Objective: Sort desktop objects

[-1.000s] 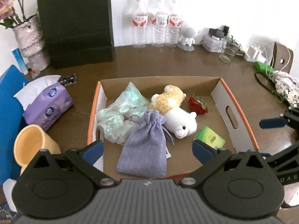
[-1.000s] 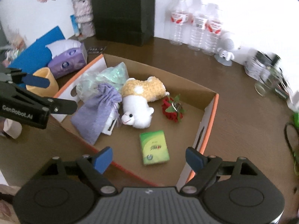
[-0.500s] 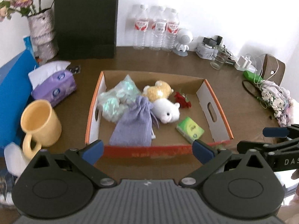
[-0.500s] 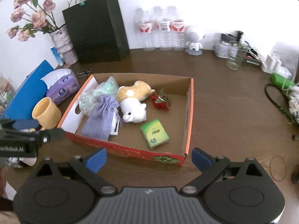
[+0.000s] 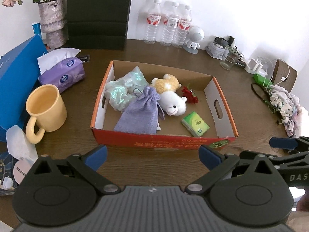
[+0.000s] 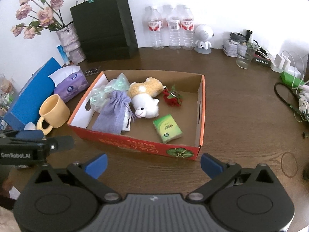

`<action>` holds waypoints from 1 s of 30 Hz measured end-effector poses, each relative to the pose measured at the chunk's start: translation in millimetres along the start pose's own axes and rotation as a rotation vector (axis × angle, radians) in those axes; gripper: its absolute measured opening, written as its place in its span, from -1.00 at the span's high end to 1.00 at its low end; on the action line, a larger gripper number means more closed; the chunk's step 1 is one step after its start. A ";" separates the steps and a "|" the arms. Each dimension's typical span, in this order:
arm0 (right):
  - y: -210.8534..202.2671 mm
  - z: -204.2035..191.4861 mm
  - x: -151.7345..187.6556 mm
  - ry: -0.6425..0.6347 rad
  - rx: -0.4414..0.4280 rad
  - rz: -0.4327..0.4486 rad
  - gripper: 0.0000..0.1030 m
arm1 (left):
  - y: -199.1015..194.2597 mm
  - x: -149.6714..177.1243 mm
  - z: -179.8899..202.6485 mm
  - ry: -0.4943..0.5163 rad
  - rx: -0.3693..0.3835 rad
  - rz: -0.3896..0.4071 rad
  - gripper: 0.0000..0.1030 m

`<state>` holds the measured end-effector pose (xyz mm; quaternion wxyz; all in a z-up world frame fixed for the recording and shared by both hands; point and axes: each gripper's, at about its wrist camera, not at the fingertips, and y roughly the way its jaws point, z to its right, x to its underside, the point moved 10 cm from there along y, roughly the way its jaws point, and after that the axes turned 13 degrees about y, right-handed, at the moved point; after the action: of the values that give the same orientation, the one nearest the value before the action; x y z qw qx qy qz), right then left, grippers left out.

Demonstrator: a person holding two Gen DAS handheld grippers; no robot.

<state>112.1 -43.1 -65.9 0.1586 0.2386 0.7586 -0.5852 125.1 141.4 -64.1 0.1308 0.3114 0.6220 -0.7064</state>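
Note:
An orange-rimmed cardboard box [image 5: 164,142] [image 6: 200,116] sits mid-table. Inside lie a lilac drawstring pouch [image 5: 140,112] [image 6: 114,111], a pale green plastic bag [image 5: 123,89] [image 6: 108,89], a plush alpaca [image 5: 170,98] [image 6: 146,100], a red flower [image 5: 190,95] [image 6: 172,98] and a green packet [image 5: 195,124] [image 6: 167,128]. My left gripper [image 5: 152,157] is open and empty, in front of the box's near wall. My right gripper [image 6: 153,163] is open and empty, also short of the near wall. Each gripper shows at the edge of the other's view.
A yellow mug [image 5: 45,109] [image 6: 53,113], purple tissue pack [image 5: 62,73], blue box [image 5: 15,81] and vase [image 5: 52,21] stand left. A black bag [image 6: 105,25], water bottles [image 6: 171,28], a white figurine [image 6: 203,36], a glass [image 6: 245,56], chargers and cloth [image 5: 285,104] line the back and right.
Both grippers have pulled back and up from over the box, so the whole box now shows ahead of them. Both stayed open. Nothing in the box moved.

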 end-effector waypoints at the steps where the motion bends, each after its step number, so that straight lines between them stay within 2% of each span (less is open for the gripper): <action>1: 0.6 0.7 0.7 0.002 0.007 -0.002 -1.00 | -0.7 0.2 1.0 -0.001 0.002 -0.002 -1.00; 10: 1.1 14.2 3.1 0.077 0.037 -0.002 -1.00 | 0.5 4.0 1.6 -0.029 0.000 -0.027 -1.00; 21: 3.8 17.2 5.1 0.087 0.044 -0.009 -1.00 | 9.8 12.1 -2.3 -0.070 0.026 -0.071 -1.00; 30: 3.7 20.7 6.4 0.092 0.051 -0.014 -1.00 | 11.1 14.5 2.2 -0.065 0.040 -0.082 -1.00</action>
<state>107.9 -61.1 -77.7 0.1132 0.2641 0.7516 -0.5938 119.6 140.1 -81.6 0.1156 0.2651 0.6156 -0.7330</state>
